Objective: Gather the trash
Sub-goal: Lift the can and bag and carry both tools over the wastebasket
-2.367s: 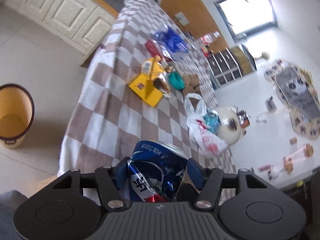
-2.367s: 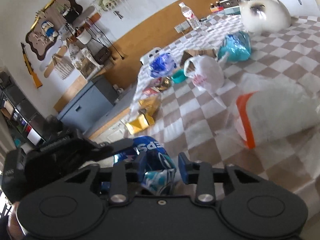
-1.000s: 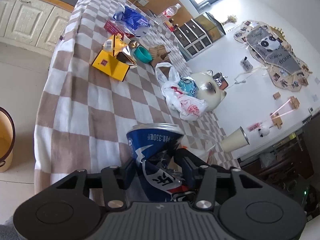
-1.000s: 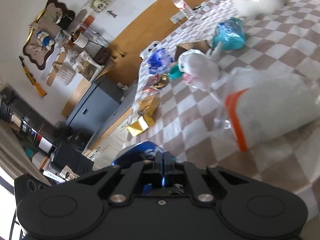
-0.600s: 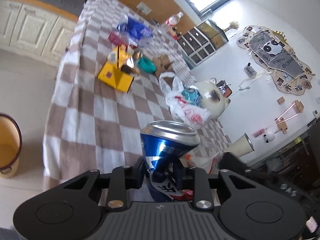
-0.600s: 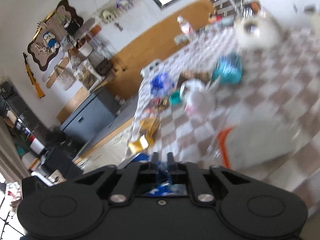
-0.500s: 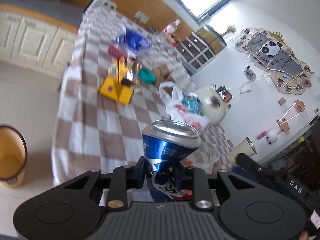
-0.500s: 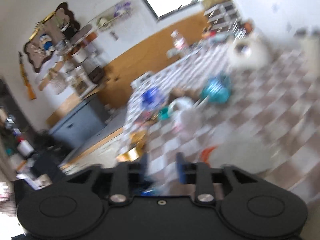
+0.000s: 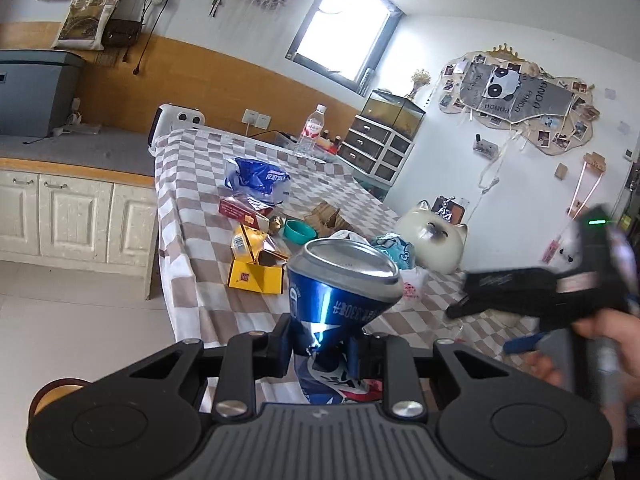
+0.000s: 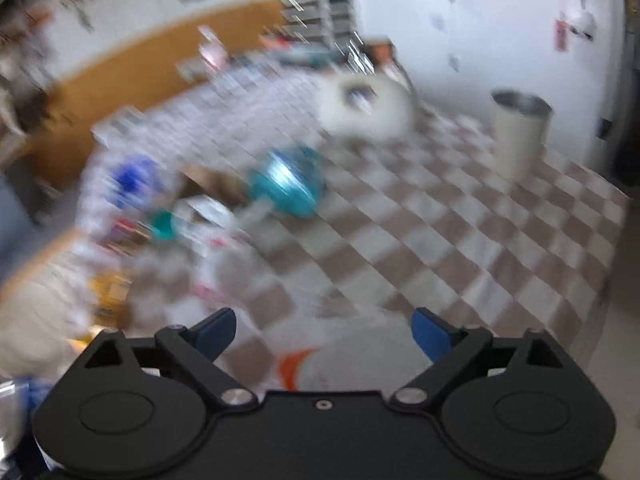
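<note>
My left gripper (image 9: 320, 346) is shut on a crushed blue soda can (image 9: 340, 280) and holds it upright above the near end of the checkered table (image 9: 192, 208). My right gripper (image 10: 323, 330) is wide open and empty over the table, above a white bag with an orange band (image 10: 340, 364); it also shows at the right of the left wrist view (image 9: 540, 292). The right wrist view is motion-blurred. A yellow box (image 9: 256, 276), a blue wrapper (image 9: 258, 178), a teal bowl (image 9: 300, 232) and a white plastic bag (image 9: 412, 280) lie on the table.
A brown-rimmed yellow bin (image 9: 56, 394) stands on the floor at lower left. A cat-shaped white ornament (image 9: 434, 240), a water bottle (image 9: 310, 132) and a cream cup (image 10: 518, 136) stand on the table. White cabinets (image 9: 72, 212) line the left wall.
My right gripper has let go of the can and opened wide, swinging right. My left gripper has kept the can and tilted up toward the room.
</note>
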The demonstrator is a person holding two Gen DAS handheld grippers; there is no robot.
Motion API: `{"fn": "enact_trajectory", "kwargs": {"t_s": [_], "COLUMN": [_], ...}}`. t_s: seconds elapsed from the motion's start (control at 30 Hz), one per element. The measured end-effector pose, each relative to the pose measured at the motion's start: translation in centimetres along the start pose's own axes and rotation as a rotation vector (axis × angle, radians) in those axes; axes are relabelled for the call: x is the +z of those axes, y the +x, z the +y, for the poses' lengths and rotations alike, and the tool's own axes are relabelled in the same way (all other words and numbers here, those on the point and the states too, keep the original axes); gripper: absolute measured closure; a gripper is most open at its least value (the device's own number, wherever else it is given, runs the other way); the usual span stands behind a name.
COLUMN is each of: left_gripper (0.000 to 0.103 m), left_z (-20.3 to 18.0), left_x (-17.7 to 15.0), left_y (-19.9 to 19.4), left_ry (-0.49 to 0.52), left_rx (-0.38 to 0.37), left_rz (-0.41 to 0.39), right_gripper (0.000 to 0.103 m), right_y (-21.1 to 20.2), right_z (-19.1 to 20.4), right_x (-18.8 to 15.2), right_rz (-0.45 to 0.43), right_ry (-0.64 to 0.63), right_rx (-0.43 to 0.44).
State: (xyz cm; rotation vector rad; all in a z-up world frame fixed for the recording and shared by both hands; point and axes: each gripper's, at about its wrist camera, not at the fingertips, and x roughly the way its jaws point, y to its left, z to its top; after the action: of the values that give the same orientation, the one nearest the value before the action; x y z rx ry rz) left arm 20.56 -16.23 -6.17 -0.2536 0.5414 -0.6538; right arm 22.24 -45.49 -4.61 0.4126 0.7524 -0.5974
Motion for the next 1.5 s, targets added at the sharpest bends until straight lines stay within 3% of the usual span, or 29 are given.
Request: {"fn": "enact_trajectory", "kwargs": {"t_s": [0.1, 0.17, 0.27, 0.43, 0.73, 0.9, 1.13, 1.3, 1.5], "left_gripper": [0.076, 0.076, 0.076, 0.076, 0.076, 0.076, 0.076, 0.076, 0.076], "left_z": [0.4, 0.7, 1.3, 1.9, 2.2, 2.3, 3.0, 4.0, 5.9], "left_x": [-0.2, -0.3, -0.4, -0.3, 0.1, 0.7, 1.7, 2.6, 3.4], "left_y": [0.0, 0.1, 0.2, 0.3, -0.4, -1.4, -3.6, -6.3, -10.0], "left_ry": [-0.006, -0.016, -0.028, -0.045, -0.057, -0.048, -0.041, -0.018, 0.019], "left_rx": [-0.014, -0.027, -0.039, -0.046, -0.039, -0.024, 0.021, 0.096, 0.211], "left_rz": [-0.002, 0.006, 0.015, 0.018, -0.003, -0.026, -0.054, -0.091, -0.115], "right_gripper": [0.008, 0.009, 0.02, 0.064, 0.092, 0.093, 0.094, 0.094, 0.094], "right_y": [2.9, 3.7, 3.5, 0.2, -3.9, -6.4, -7.6, -9.1, -10.5], "right_z": [0.9, 1.2, 1.0, 0.7, 0.6, 1.2, 3.0, 5.1, 8.4], "right_x": [0.0, -0.3, -0.5, -0.5, 0.6, 0.5, -2.2, -4.2, -6.0], "right_rz": [0.121, 0.169, 0.203, 0.166, 0.091, 0.029, 0.003, -0.092, -0.119], "right_ry": [-0.025, -0.045, -0.048, -0.081, -0.132, -0.141, -0.218, -0.265, -0.29], "right_rx": [-0.132, -0.151, -0.083, 0.023, 0.145, 0.244, 0.336, 0.385, 0.501]}}
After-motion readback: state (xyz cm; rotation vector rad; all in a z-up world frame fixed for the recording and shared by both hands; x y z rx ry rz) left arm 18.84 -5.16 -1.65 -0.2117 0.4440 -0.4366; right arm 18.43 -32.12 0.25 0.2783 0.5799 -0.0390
